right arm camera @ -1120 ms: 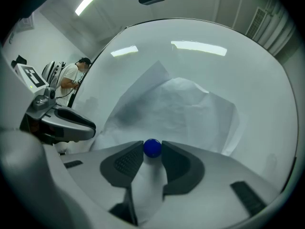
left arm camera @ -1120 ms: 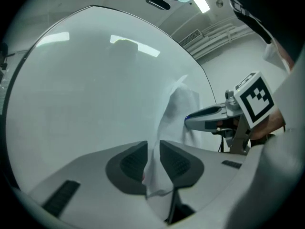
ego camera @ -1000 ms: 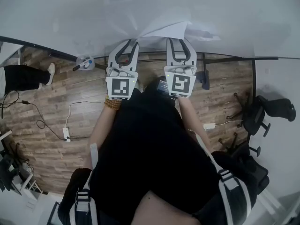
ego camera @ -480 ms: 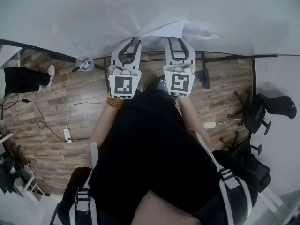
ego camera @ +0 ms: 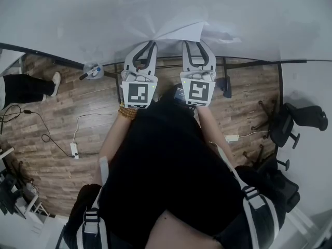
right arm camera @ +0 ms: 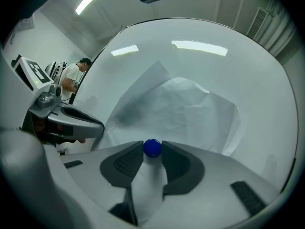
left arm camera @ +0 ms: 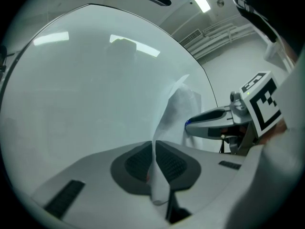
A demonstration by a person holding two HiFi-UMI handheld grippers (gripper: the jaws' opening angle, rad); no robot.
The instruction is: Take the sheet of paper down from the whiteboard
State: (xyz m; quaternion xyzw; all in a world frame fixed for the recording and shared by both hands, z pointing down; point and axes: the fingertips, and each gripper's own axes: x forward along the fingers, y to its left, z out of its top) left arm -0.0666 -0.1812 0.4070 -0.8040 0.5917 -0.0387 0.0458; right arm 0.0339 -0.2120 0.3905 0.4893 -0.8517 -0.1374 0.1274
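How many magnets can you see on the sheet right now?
1: a blue magnet on the sheet, gripped between the right claw's pads. More could be hidden under the sheet's folds.

Colours logged. We see a white, creased sheet of paper [ego camera: 179, 31] against a glossy white whiteboard [ego camera: 78, 14], and a deep-blue round magnet [right arm camera: 152, 148]. The left gripper [ego camera: 147, 45] and right gripper [ego camera: 198, 44] are pale grey, with dark-grey ribbed pads [right arm camera: 126, 163] and black-and-white square-patterned marker cubes [ego camera: 138, 95]. The plank floor [ego camera: 62, 113] is brown woodgrain.
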